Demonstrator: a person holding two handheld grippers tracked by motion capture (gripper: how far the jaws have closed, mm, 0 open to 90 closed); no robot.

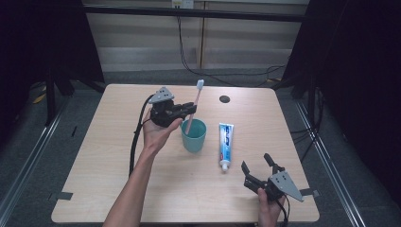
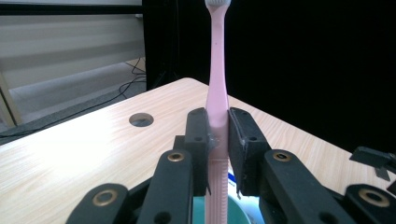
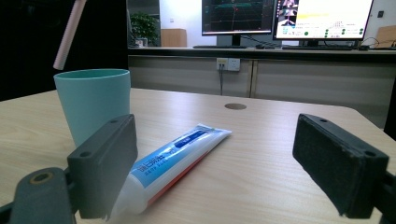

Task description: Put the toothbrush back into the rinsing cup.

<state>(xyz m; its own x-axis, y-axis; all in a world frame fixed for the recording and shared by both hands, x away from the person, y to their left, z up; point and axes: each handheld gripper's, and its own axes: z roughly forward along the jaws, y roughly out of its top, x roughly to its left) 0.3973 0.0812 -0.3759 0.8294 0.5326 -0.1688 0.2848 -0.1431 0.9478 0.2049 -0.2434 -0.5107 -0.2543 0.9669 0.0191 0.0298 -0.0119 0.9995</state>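
From the high view, the left gripper [image 1: 189, 109] pinches a pink plastic toothbrush [image 1: 195, 101] upright over a teal plastic cup [image 1: 194, 137] on the pale wooden table [image 1: 104, 179]; a white-and-blue toothpaste tube [image 1: 226, 144] lies just beside the cup. In the left gripper view, both pads clamp the toothbrush handle [image 2: 217, 116]. In the right gripper view, the right gripper [image 3: 233, 163] stands spread near the tube [image 3: 173, 163], whose label print is too small to read.
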